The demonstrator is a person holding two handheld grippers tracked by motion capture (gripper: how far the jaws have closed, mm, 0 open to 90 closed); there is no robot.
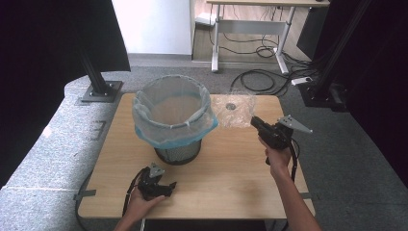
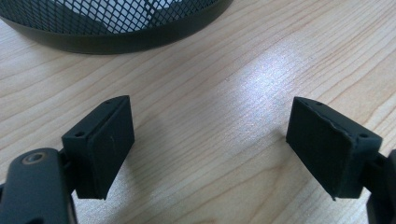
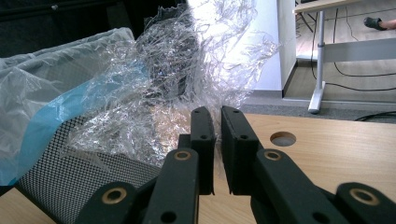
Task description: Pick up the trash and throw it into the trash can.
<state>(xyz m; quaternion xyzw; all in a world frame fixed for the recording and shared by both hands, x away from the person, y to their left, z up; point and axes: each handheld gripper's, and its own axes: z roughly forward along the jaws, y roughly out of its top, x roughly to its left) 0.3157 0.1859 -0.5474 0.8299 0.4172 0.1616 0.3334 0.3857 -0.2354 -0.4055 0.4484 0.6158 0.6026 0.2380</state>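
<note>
Two jaws of my right gripper point(image 3: 217, 140) pinched the clear plastic wrap point(image 1: 234, 109) just right of the lined mesh bin point(image 1: 173, 118); my left gripper point(image 2: 210, 144) rested open, empty; next, I judged, lift it binward

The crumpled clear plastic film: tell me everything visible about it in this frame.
The clear plastic film is a thin, glossy, heavily wrinkled sheet. The right tongs are shut on its lower edge and hold it up above the table, beside the mesh bin. It stands crumpled and spread, next to the bin's blue-edged liner; whether they touch is unclear.
</note>
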